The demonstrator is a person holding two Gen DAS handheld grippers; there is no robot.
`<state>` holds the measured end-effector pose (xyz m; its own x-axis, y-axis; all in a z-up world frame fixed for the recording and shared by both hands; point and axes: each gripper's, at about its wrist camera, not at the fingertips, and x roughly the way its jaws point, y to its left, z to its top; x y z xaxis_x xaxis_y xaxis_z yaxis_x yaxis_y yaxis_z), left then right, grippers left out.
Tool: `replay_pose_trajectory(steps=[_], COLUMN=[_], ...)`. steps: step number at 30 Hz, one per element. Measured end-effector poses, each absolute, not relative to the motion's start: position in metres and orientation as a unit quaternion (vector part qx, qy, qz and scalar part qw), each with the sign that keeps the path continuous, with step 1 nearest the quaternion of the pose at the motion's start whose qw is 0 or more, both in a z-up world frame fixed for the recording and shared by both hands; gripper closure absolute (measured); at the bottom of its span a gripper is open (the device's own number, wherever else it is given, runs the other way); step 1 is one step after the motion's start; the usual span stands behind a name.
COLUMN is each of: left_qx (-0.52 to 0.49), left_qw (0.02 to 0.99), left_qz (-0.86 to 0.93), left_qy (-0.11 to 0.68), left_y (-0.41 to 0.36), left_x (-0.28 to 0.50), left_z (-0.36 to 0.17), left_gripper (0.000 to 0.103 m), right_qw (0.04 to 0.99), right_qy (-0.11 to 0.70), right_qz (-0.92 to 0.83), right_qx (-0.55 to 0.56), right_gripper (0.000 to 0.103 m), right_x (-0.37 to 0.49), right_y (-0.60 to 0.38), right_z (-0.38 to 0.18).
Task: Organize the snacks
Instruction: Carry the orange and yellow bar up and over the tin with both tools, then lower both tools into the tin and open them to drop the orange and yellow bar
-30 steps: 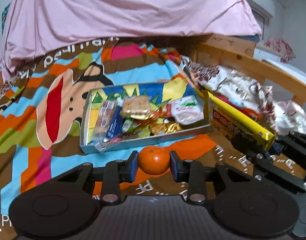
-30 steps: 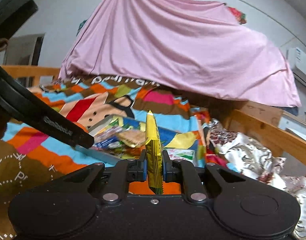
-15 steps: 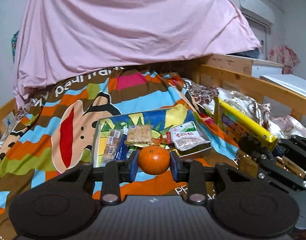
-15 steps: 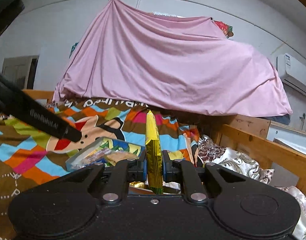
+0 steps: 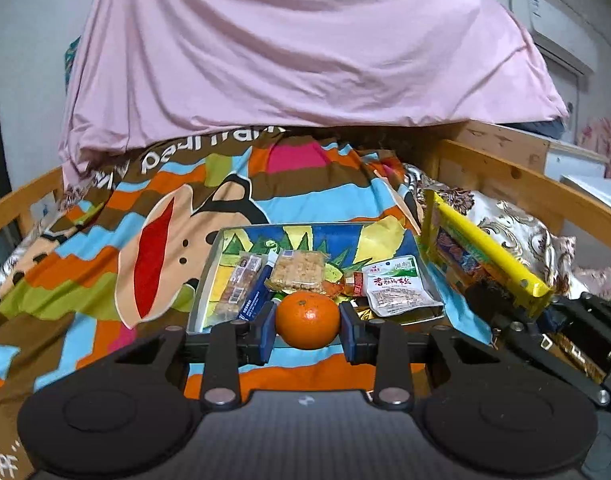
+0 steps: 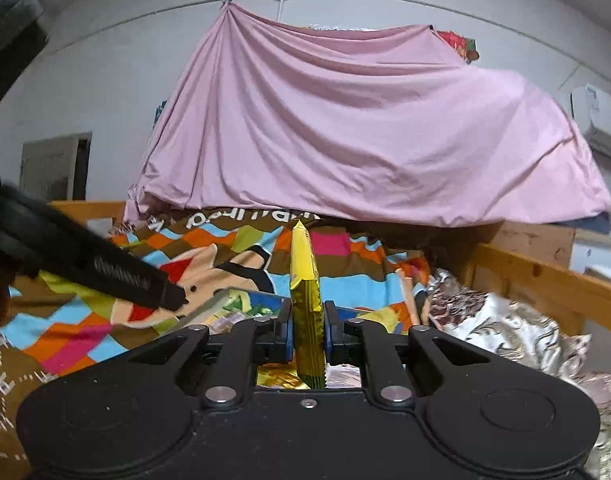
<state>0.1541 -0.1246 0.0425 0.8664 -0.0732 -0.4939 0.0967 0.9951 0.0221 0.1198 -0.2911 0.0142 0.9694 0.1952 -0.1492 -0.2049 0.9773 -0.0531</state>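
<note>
The left tool (image 5: 307, 326) is pinching a small orange (image 5: 307, 319) by its two sides, with a blue pad pressed against each side. Round fruit rolls, so a squeeze from both sides most likely stops it slipping out. The orange is bright, a bit shiny, and has a little green dot on top. It hangs in the air just in front of the near edge of the box (image 5: 209, 280).

The right tool (image 6: 308, 338) is squeezed almost flat on a long yellow packet (image 6: 305, 300). The packet is thin, so the pads sit very close together. From the right wrist it shows only its narrow edge, standing straight up, with a zigzag end poking out below the pads. From the left wrist it looks long and flat, with a picture on its side, and it leans up and away to the right of the box.

The box lies on a stripy blanket (image 5: 105, 272) on the bed. It is wide and low, with a colourful picture inside. It holds a cracker pack (image 5: 299, 270), a long snack bar (image 5: 237, 286), a blue bar and a white bag (image 5: 397, 292) with green on it. They lie flat and close together. My guess is that the orange and the yellow packet are going in the box too, since there is room at the back.
</note>
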Motion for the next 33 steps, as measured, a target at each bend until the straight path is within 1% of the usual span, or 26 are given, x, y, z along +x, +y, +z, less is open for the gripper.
replay_pose_trajectory(steps=[9, 18, 21, 28, 33], left_qx=[0.007, 0.004, -0.006, 0.000, -0.003], left_qw=[0.969, 0.966, 0.965, 0.968, 0.970], left_qz=[-0.014, -0.019, -0.022, -0.038, -0.047], left_qy=[0.245, 0.259, 0.262, 0.249, 0.240], left_y=[-0.129, -0.128, -0.125, -0.121, -0.119], left_x=[0.172, 0.201, 0.216, 0.247, 0.281], left_z=[0.034, 0.016, 0.009, 0.002, 0.000], left_gripper=[0.068, 0.068, 0.067, 0.067, 0.067], right_qw=[0.992, 0.991, 0.994, 0.996, 0.995], right_qy=[0.072, 0.071, 0.066, 0.062, 0.085], right_qz=[0.105, 0.094, 0.080, 0.060, 0.043], right_qx=[-0.028, -0.056, -0.044, -0.016, -0.001], right_gripper=[0.089, 0.089, 0.089, 0.089, 0.089], right_x=[0.143, 0.162, 0.171, 0.216, 0.262], right_y=[-0.295, -0.284, -0.284, -0.296, -0.311], right_z=[0.008, 0.001, 0.000, 0.000, -0.016])
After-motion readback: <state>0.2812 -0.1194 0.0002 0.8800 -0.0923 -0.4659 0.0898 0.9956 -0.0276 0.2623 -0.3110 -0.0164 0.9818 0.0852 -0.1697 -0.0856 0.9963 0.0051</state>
